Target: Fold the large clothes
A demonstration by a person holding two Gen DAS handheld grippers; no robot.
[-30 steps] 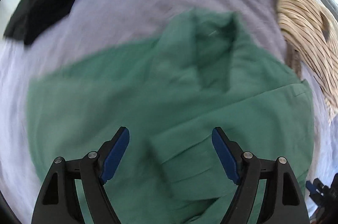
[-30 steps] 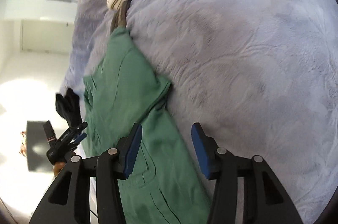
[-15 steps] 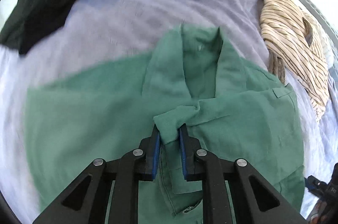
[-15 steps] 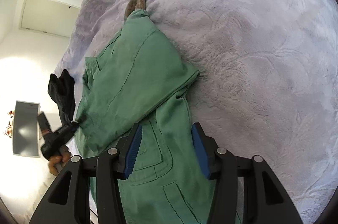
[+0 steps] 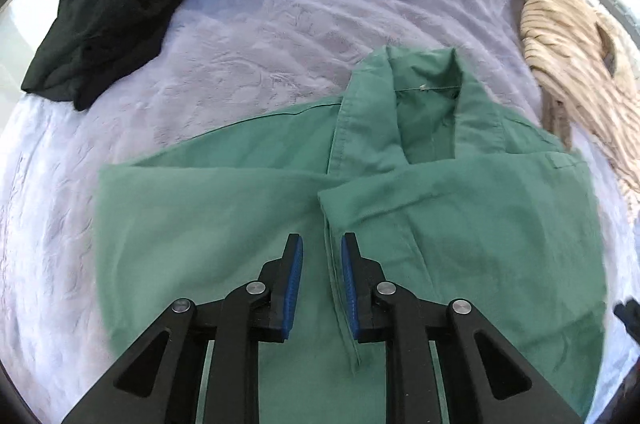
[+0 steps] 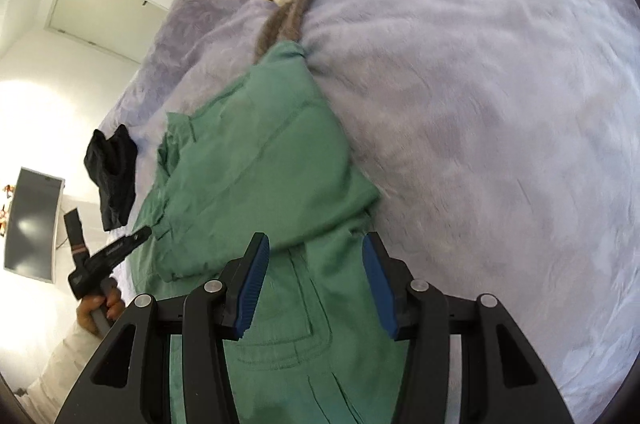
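**Green shirt on bed: grip notes and count**

Your left gripper (image 5: 321, 260) has its jaws narrowly parted, nothing clamped; the folded sleeve's cuff edge runs just beyond the gap. Your right gripper (image 6: 316, 274) has its jaws wide apart and empty, poised over the shirt's right side near a chest pocket.

The shirt (image 5: 240, 216) lies spread on the blanket (image 5: 300, 4), collar (image 5: 424, 96) pointing away from you in the left view. One sleeve is folded across the front.

Handling, by judgement: thin woven cloth, light, limp. It will not hold a shape and will drape from any pinch point. The plush blanket probably drags on it, so lift rather than slide. Take hold at doubled edges: cuff, shoulder seam, hem corner. A single layer mid-panel would likely bunch. The placket and collar look the stiffest parts.

Count:
- green shirts: 1
- black garments (image 5: 108, 8): 1, bunched, far left
- striped cream garments (image 5: 576, 64): 1, far right, with a brown strap or sleeve beneath it touching the shirt's shoulder
- grippers: 2
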